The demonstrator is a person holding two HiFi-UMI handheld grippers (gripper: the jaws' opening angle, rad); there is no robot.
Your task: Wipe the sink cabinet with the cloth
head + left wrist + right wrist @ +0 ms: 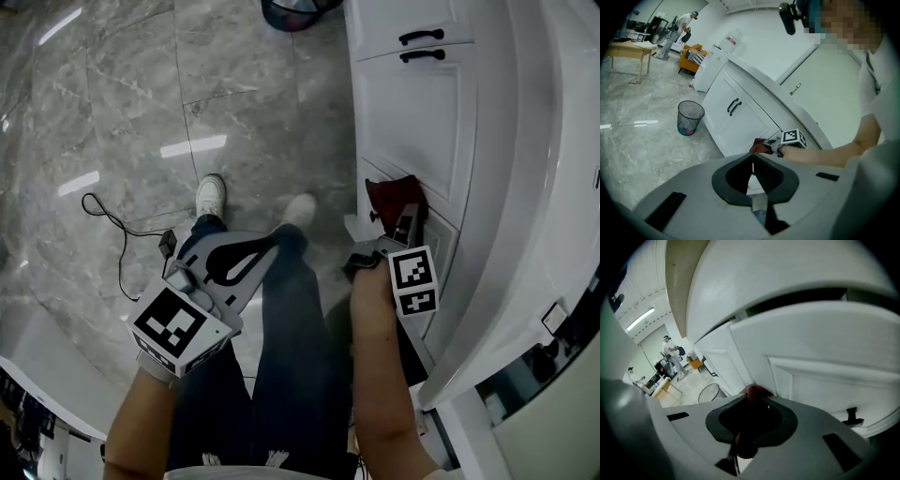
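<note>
The right gripper (405,220) is held right up at the door of the sink cabinet (412,131), its jaws clamped on the red cloth (392,195), with the right forearm (380,375) stretched toward that door. The left gripper (270,246) hangs well away from the cabinet, its jaws closed together on nothing and its nose turned toward the cabinet.

Bright overhead light, glare streaks on floor (112,122); fisheye edges dark.

To the right the sink cabinet (412,141) blocks; leftward, open floor (122,94).
</note>
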